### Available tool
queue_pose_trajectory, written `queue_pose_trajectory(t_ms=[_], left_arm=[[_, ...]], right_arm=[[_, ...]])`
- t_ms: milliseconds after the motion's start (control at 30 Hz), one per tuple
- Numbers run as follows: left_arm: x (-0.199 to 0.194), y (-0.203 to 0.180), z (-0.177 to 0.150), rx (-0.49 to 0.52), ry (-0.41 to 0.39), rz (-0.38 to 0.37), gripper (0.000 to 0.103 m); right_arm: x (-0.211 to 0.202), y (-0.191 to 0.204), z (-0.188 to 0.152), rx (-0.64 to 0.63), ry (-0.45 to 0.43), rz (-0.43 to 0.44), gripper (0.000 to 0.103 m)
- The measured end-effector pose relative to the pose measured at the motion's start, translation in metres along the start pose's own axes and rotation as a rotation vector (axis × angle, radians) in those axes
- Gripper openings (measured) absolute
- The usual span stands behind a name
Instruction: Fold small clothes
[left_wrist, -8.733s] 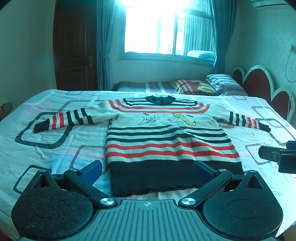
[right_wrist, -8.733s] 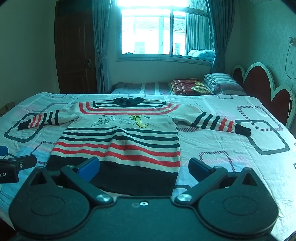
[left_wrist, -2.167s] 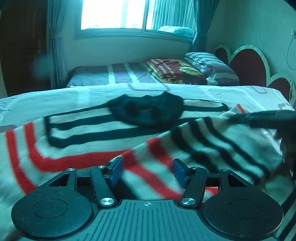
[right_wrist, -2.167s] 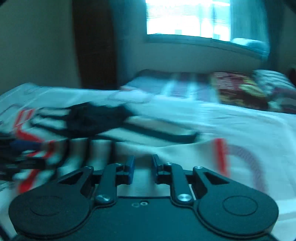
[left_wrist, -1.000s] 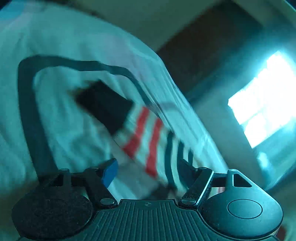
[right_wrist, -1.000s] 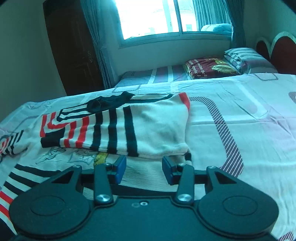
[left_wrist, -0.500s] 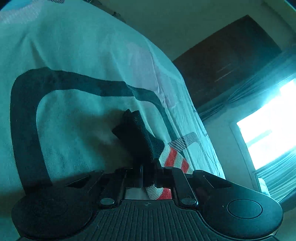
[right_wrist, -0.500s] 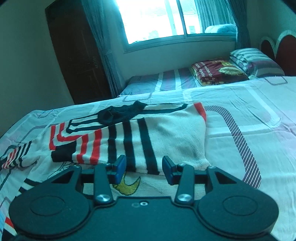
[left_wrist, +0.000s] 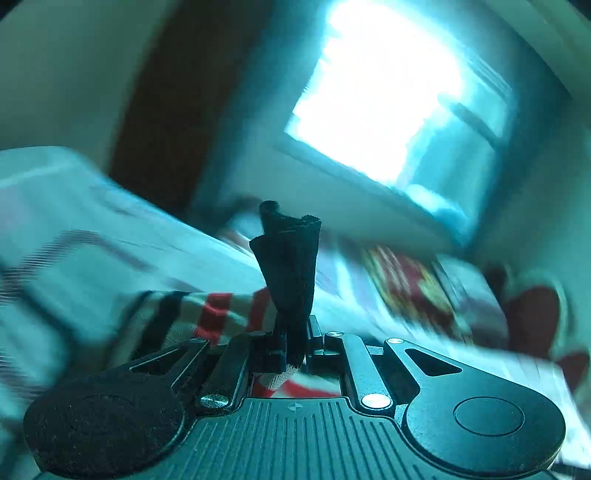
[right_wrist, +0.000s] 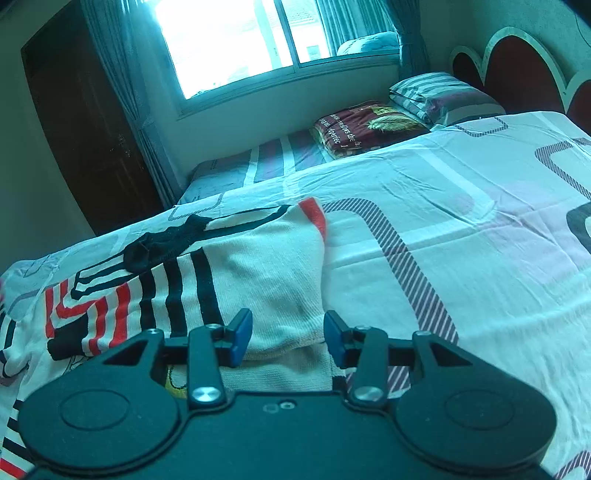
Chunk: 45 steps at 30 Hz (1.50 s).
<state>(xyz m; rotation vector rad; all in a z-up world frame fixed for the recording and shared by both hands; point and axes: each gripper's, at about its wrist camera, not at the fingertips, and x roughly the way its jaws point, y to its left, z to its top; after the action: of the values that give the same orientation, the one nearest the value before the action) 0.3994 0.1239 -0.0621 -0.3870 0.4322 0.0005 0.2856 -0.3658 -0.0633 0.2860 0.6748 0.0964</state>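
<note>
A small cream sweater with black and red stripes and a black collar lies on the bed. Its right sleeve is folded across the chest. My right gripper is open and empty, low over the folded right edge of the sweater. My left gripper is shut on the black cuff of the left sleeve, which sticks up between the jaws. The striped sleeve trails down to the left. The left wrist view is blurred by motion.
The bed sheet is white with rounded rectangle patterns. A folded dark red blanket and a striped pillow lie by the headboard. A window and a dark wardrobe are behind.
My left gripper has lifted the sleeve cuff off the bed and swung toward the window. My right gripper has stayed open and shifted slightly over the sweater's right edge.
</note>
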Motion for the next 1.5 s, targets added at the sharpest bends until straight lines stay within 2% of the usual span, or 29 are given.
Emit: queue_pose_trajectory(t_ms=[100, 167, 333, 367, 400, 433, 467, 500, 600, 633, 733, 800, 833, 900, 1000, 1033, 1067, 1100, 1133, 1167, 1233, 1367, 1400, 1467, 1500], left_arm=[[0.040, -0.071, -0.028, 0.089, 0.096, -0.063, 0.009], [0.059, -0.113, -0.049, 0.166, 0.150, -0.076, 0.009], [0.112, -0.179, -0.104, 0.319, 0.342, -0.089, 0.010], [0.112, -0.185, -0.110, 0.354, 0.322, -0.081, 0.014], [0.105, -0.196, -0.111, 0.377, 0.303, -0.095, 0.034], [0.098, -0.197, -0.109, 0.378, 0.308, -0.138, 0.047], [0.082, -0.194, -0.105, 0.369, 0.292, -0.167, 0.047], [0.064, -0.189, -0.103, 0.369, 0.263, -0.165, 0.047], [0.015, -0.144, -0.090, 0.368, 0.190, -0.119, 0.047], [0.000, -0.126, -0.089, 0.373, 0.157, -0.070, 0.047], [-0.014, -0.058, -0.078, 0.434, 0.112, 0.111, 0.047], [-0.020, -0.021, -0.073, 0.430, 0.140, 0.187, 0.047], [-0.020, -0.006, -0.071, 0.411, 0.150, 0.202, 0.047], [-0.016, 0.016, -0.068, 0.392, 0.163, 0.198, 0.047], [0.001, 0.026, -0.066, 0.402, 0.182, 0.153, 0.047], [0.008, 0.026, -0.067, 0.409, 0.194, 0.158, 0.047], [0.012, 0.025, -0.072, 0.417, 0.199, 0.163, 0.047], [0.018, 0.023, -0.073, 0.415, 0.198, 0.167, 0.047], [0.024, 0.025, -0.073, 0.402, 0.197, 0.169, 0.047], [0.028, 0.026, -0.073, 0.384, 0.202, 0.167, 0.047], [0.028, 0.028, -0.070, 0.368, 0.217, 0.152, 0.040], [0.033, 0.024, -0.073, 0.409, 0.234, 0.147, 0.040], [0.033, 0.024, -0.072, 0.409, 0.237, 0.145, 0.040], [0.033, 0.023, -0.070, 0.408, 0.252, 0.142, 0.040], [0.033, 0.023, -0.069, 0.412, 0.261, 0.142, 0.040]], right_arm=[[-0.009, -0.010, 0.002, 0.024, -0.017, -0.009, 0.042], [-0.013, -0.021, 0.005, 0.067, -0.026, -0.017, 0.042], [-0.018, -0.046, 0.012, 0.206, -0.039, 0.001, 0.046], [-0.018, -0.048, 0.013, 0.228, -0.037, 0.015, 0.051], [-0.018, -0.049, 0.013, 0.250, -0.039, 0.038, 0.055], [-0.017, -0.048, 0.012, 0.262, -0.042, 0.058, 0.056], [-0.016, -0.045, 0.012, 0.271, -0.041, 0.082, 0.057], [-0.013, -0.042, 0.012, 0.277, -0.036, 0.108, 0.057], [0.004, -0.024, 0.009, 0.313, 0.007, 0.227, 0.056], [0.012, -0.015, 0.008, 0.319, 0.025, 0.261, 0.056], [0.045, 0.013, 0.006, 0.338, 0.092, 0.330, 0.054], [0.069, 0.028, 0.004, 0.367, 0.142, 0.349, 0.051], [0.082, 0.034, 0.003, 0.384, 0.164, 0.348, 0.050], [0.101, 0.042, 0.002, 0.404, 0.187, 0.320, 0.046], [0.112, 0.052, 0.007, 0.392, 0.179, 0.300, 0.044], [0.114, 0.055, 0.008, 0.375, 0.179, 0.292, 0.043], [0.115, 0.059, 0.011, 0.345, 0.181, 0.274, 0.034], [0.116, 0.065, 0.013, 0.303, 0.183, 0.250, 0.014], [0.116, 0.071, 0.016, 0.241, 0.179, 0.218, 0.005], [0.112, 0.074, 0.019, 0.195, 0.152, 0.213, 0.006], [0.094, 0.079, 0.027, 0.120, 0.072, 0.225, 0.006], [0.056, 0.074, 0.039, 0.040, -0.056, 0.218, 0.006], [0.055, 0.071, 0.037, 0.023, -0.053, 0.212, 0.006], [0.075, 0.064, 0.027, -0.002, 0.034, 0.149, 0.006], [0.085, 0.061, 0.022, 0.012, 0.079, 0.143, 0.006]])
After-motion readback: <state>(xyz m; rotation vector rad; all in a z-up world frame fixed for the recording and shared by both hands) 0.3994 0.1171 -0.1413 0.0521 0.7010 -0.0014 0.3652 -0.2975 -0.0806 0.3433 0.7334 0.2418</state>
